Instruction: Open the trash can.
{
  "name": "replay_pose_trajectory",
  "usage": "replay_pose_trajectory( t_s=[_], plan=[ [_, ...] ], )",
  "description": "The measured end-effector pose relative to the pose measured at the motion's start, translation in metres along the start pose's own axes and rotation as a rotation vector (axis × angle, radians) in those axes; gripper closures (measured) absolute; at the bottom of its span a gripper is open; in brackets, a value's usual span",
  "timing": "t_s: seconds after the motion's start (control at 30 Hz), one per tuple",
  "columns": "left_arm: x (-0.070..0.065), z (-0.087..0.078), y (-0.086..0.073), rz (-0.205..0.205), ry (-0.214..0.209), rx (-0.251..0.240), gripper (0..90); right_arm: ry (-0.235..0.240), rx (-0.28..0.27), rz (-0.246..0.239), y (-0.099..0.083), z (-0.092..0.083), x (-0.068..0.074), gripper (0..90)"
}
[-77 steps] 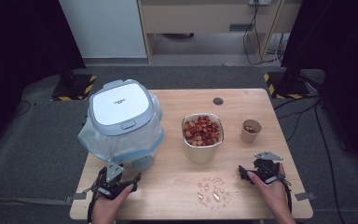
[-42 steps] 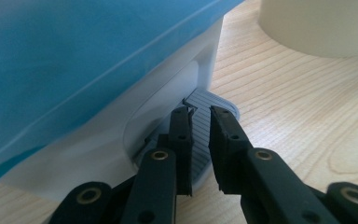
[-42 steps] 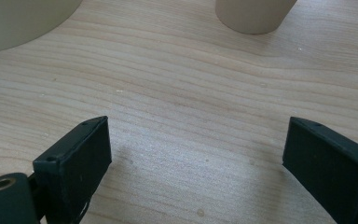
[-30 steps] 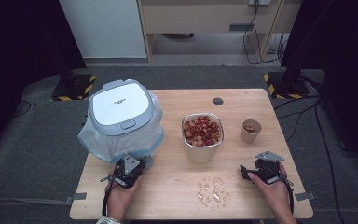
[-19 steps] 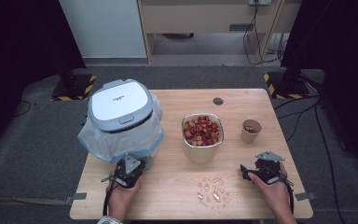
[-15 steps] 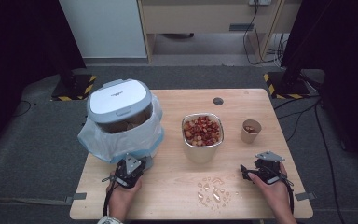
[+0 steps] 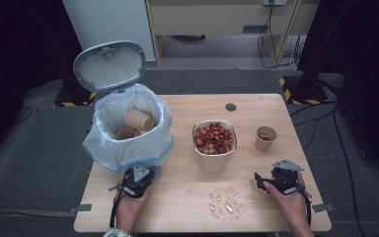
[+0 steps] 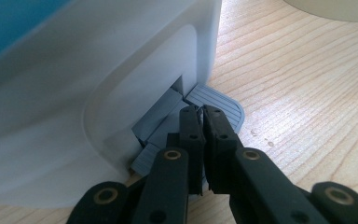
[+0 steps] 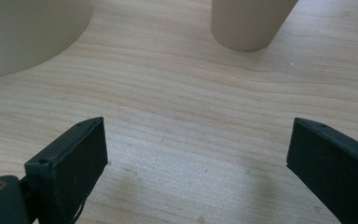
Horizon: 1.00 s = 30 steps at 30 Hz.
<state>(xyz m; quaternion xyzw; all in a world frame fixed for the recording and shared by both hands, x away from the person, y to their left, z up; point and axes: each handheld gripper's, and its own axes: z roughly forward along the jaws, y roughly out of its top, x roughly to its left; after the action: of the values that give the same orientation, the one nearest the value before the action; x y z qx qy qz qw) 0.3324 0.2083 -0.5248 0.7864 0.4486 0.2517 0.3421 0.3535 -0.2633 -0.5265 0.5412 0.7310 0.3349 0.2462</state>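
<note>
A white pedal bin (image 7: pixel 128 133) lined with a pale blue bag stands at the table's left, its lid (image 7: pixel 109 65) swung up and back. Paper cups (image 7: pixel 137 119) lie inside it. My left gripper (image 7: pixel 143 174) is at the bin's foot. In the left gripper view it (image 8: pixel 200 112) is shut, its tips resting on the grey ribbed pedal (image 8: pixel 214 100). My right gripper (image 7: pixel 260 180) rests at the table's right front. Its jaws (image 9: pixel 198 140) have just been opening and stand wide apart with only bare wood between them.
A pale bowl of red fruit pieces (image 7: pixel 214 139) stands mid-table, with a small paper cup (image 7: pixel 266 138) to its right. Pale scraps (image 7: pixel 225 200) lie near the front edge between my hands. In the right gripper view the cup (image 9: pixel 249 23) and bowl (image 9: pixel 28 32) stand ahead.
The bin's lid has sprung from closed to fully open. The left gripper had moved in to the bin's foot before that; neither hand has shifted in the last second.
</note>
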Motion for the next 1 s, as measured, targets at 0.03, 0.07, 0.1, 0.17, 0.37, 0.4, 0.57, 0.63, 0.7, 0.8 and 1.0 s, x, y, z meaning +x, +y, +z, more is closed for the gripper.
replay_pose_trajectory(
  t_s=[0.03, 0.07, 0.1, 0.17, 0.37, 0.4, 0.57, 0.63, 0.7, 0.8, 1.0],
  plan=[
    [0.0, 0.0, 0.0, 0.0, 0.0, 0.0, 85.5, 0.0, 0.0, 0.0, 0.0, 0.0, 0.0, 5.6],
    [0.0, 0.0, 0.0, 0.0, 0.0, 0.0, 85.5, -0.004, -0.014, 0.026, 0.003, -0.003, -0.001, 5.4],
    [0.0, 0.0, 0.0, 0.0, 0.0, 0.0, 85.5, -0.004, -0.014, 0.026, 0.003, -0.003, -0.001, 5.4],
    [0.0, 0.0, 0.0, 0.0, -0.001, -0.001, 85.5, -0.006, -0.044, 0.027, 0.011, -0.006, -0.001, 5.4],
    [0.0, 0.0, 0.0, 0.0, 0.0, -0.001, 85.5, -0.021, -0.081, 0.028, 0.026, -0.005, -0.001, 5.3],
    [0.0, 0.0, 0.0, 0.003, 0.001, -0.001, 85.5, -0.018, -0.083, 0.032, 0.028, -0.004, -0.001, 5.3],
    [0.0, 0.0, 0.0, 0.004, 0.002, -0.001, 85.5, -0.028, -0.094, 0.046, 0.043, 0.001, -0.005, 5.6],
    [0.0, 0.0, 0.0, 0.004, 0.001, -0.002, 85.5, -0.037, -0.097, 0.044, 0.052, 0.005, -0.008, 5.6],
    [0.0, 0.0, 0.0, 0.003, 0.001, -0.001, 85.5, -0.037, -0.1, 0.046, 0.055, 0.007, -0.01, 5.6],
    [0.0, 0.0, 0.0, 0.004, 0.0, -0.001, 85.5, -0.045, -0.099, 0.05, 0.067, 0.012, -0.014, 5.6],
    [0.0, 0.0, 0.0, 0.002, -0.002, -0.001, 85.6, -0.05, -0.113, 0.051, 0.083, 0.016, -0.018, 5.5]
  ],
)
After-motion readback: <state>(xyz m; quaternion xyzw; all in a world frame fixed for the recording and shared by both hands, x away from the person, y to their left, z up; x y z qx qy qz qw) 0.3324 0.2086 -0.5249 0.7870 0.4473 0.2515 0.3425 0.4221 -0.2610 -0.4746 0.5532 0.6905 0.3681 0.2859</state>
